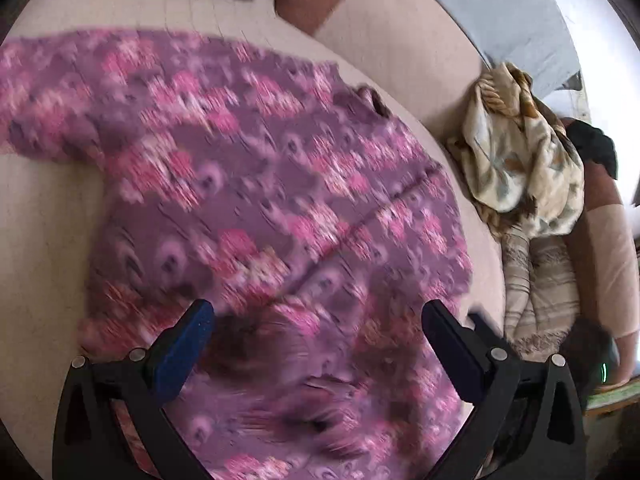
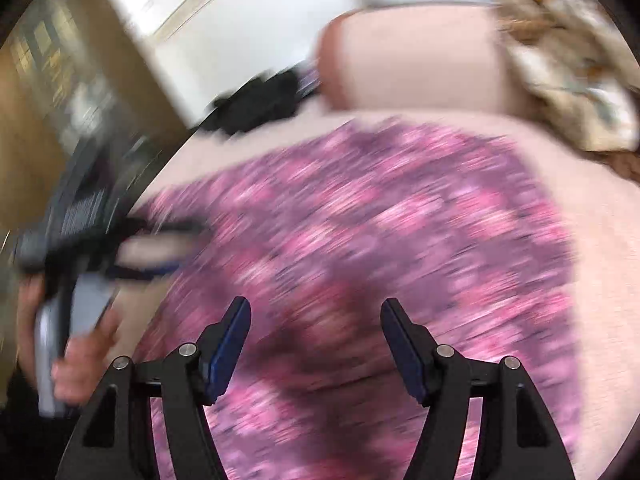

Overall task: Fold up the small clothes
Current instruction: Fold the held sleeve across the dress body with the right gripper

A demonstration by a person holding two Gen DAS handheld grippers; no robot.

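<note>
A small purple garment with a pink flower print (image 1: pixel 256 184) lies spread on a pale pink cushioned surface (image 1: pixel 44 216). My left gripper (image 1: pixel 318 316) is open just above the garment's near part, empty. In the right wrist view the same garment (image 2: pixel 380 232) fills the middle, blurred by motion. My right gripper (image 2: pixel 316 316) is open above it, empty. The left gripper (image 2: pixel 160 248) shows at the left of the right wrist view, held by a hand, its fingers over the garment's left edge.
A crumpled cream cloth with a leaf print (image 1: pixel 524 152) lies to the right on a striped fabric (image 1: pixel 536 288). Dark clothing (image 2: pixel 256 104) lies at the far edge of the cushion. A white wall and wooden furniture (image 2: pixel 48 80) stand beyond.
</note>
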